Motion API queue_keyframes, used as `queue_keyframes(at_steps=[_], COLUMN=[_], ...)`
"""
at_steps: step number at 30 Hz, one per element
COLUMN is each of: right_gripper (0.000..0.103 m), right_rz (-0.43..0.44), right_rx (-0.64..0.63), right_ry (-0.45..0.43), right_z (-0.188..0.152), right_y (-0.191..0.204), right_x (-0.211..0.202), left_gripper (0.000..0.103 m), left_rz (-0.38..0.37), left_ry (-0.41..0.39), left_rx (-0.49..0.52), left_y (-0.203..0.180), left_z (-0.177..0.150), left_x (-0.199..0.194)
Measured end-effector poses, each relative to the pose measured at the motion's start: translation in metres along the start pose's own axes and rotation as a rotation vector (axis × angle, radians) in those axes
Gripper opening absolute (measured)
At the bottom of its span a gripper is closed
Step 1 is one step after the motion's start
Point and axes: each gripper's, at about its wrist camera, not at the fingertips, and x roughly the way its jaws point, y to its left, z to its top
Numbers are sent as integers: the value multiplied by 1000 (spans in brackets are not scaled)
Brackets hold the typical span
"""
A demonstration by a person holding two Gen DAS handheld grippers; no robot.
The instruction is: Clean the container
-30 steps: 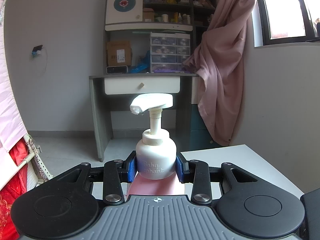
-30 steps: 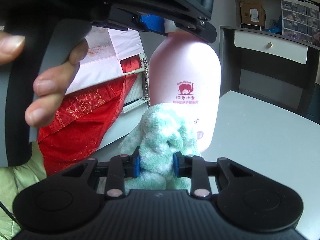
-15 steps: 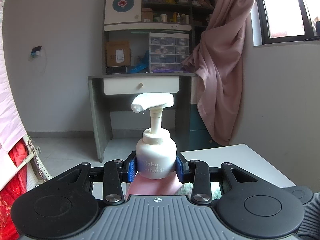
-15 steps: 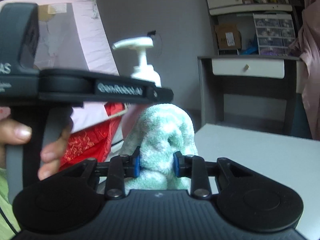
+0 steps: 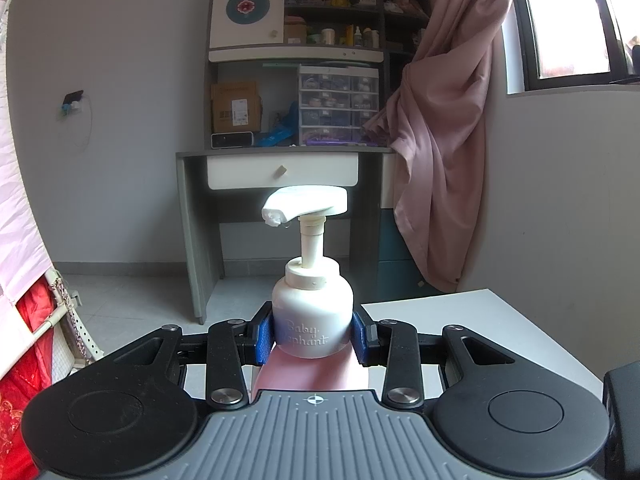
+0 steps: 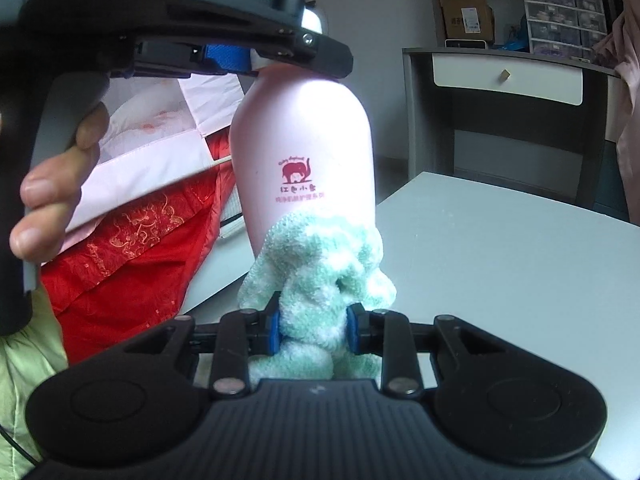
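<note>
A pink pump bottle [image 6: 304, 152] with a white cap [image 5: 312, 320] and pump head [image 5: 306, 202] stands upright at the table's left edge. My left gripper [image 5: 312, 336] is shut on the white cap, its blue pads pressing both sides; in the right wrist view the left gripper [image 6: 230, 58] clamps the bottle's top from the left, and a hand [image 6: 56, 184] holds its handle. My right gripper [image 6: 314, 328] is shut on a bunched green and white towel [image 6: 320, 272]. The towel touches the bottle's lower front, below the red elephant print.
The white table [image 6: 500, 264] stretches to the right. Red and pink fabric [image 6: 132, 240] hangs just left of it. Beyond the table stand a grey desk with a drawer [image 5: 282, 172], shelves of boxes and a pink curtain [image 5: 444, 152].
The right gripper swung up and away from the bottle half a second ago, then came back down; the towel now rests lower on the bottle's front. The left gripper kept still.
</note>
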Motion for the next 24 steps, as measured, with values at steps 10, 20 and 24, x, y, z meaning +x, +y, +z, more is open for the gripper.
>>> queue_keyframes(at_steps=[10, 20, 24], right_gripper=[29, 29, 29], right_rz=[6, -103, -135], right_rx=[86, 159, 170], right_ry=[-115, -140, -150], right_z=[-2, -18, -25], right_y=[-25, -53, -59], right_x=[-34, -63, -75], left_gripper=[38, 38, 38], left_rz=[-1, -5, -7], left_ry=[-11, -24, -31], left_rx=[-9, -47, -43], left_y=[-4, -5, -12], left_z=[0, 0, 0], left_x=[2, 5, 8])
